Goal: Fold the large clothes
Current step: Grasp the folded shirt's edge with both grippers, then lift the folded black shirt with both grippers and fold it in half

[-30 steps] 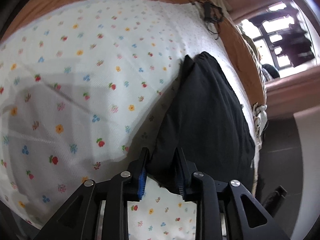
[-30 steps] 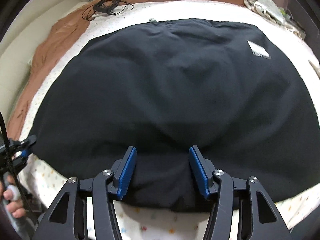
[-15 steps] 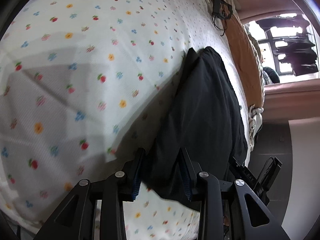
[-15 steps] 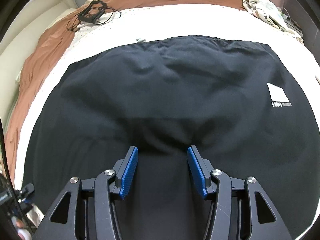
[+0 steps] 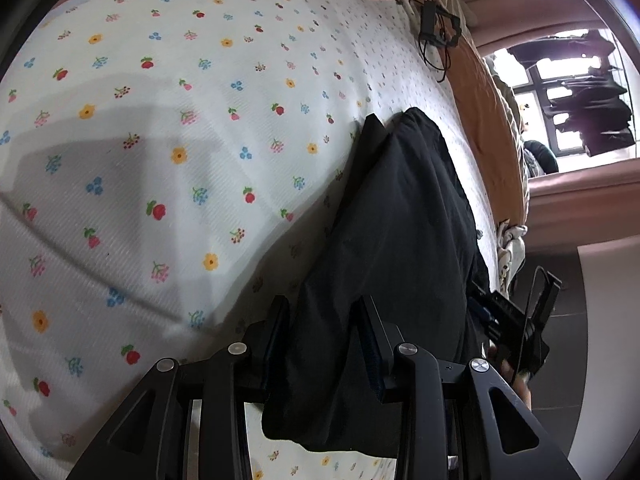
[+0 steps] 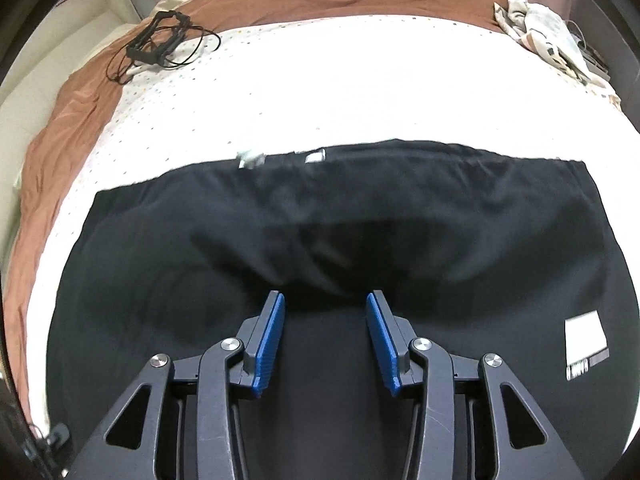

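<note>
Left wrist: floral sheet [image 5: 168, 152], brown blanket [image 5: 476, 92], window [image 5: 560, 92].

Right hand-held gripper [image 6: 325, 334] over black garment [image 6: 200, 280], jaws just closing, apart; white logo [image 6: 585, 336] right

One black garment [image 6: 320, 240] bearing one white logo [image 6: 586, 330] at four o'clock. One flowered sheet [image 5: 180, 160]. One brown blanket [image 6: 72, 120] at ten o'clock. One tangle of black cable [image 6: 160, 46] at eleven o'clock. One crumpled patterned cloth [image 6: 548, 30] at one o'clock. Two grippers: left gripper [image 5: 324, 316], right gripper [image 6: 326, 310].
</note>
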A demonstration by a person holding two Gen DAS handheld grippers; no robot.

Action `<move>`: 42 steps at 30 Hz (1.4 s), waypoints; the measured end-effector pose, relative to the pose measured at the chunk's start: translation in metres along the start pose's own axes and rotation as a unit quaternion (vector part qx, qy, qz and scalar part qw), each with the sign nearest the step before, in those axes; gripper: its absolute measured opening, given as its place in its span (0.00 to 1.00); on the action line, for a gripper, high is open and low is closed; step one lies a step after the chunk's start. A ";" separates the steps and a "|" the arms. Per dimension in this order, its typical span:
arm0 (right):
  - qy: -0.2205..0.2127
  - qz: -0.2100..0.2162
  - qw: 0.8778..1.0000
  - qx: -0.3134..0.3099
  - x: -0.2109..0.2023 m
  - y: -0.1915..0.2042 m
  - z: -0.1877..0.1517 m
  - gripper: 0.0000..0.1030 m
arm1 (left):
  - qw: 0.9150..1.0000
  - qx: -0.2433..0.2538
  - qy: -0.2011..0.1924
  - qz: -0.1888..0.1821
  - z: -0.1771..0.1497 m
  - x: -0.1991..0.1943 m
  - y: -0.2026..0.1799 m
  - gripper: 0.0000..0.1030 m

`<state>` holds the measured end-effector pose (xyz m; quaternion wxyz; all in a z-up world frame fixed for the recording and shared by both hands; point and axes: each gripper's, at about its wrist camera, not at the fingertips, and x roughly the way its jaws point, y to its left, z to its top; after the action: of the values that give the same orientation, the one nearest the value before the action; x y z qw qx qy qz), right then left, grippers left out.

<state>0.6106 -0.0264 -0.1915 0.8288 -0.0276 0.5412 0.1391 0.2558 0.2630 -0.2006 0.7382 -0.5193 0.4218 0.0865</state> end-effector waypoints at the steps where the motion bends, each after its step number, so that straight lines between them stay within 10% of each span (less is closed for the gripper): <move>1: 0.002 -0.001 1.000 0.000 0.004 0.000 0.006 0.42 | 1.000 -0.001 0.000 0.001 0.000 0.000 0.000 0.34; 7: 0.013 0.007 1.000 0.004 -0.002 0.001 0.006 0.42 | 1.000 -0.012 0.010 0.002 -0.003 -0.004 0.000 0.36; 24: 0.039 0.075 0.996 -0.035 -0.063 0.018 -0.132 0.42 | 1.000 -0.023 0.011 -0.003 -0.020 -0.008 0.006 0.36; 29: 0.036 0.089 0.995 -0.036 -0.077 0.018 -0.164 0.42 | 1.000 -0.010 -0.006 -0.012 -0.021 -0.013 0.000 0.18; 42: 0.031 0.134 0.991 -0.002 -0.086 -0.005 -0.206 0.23 | 0.992 0.079 -0.048 -0.086 -0.034 -0.059 -0.088 0.12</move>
<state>0.3965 -0.0885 -0.1994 0.7857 0.0393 0.5650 0.2488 0.2502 0.2134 -0.1006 0.8010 -0.4888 0.3453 0.0139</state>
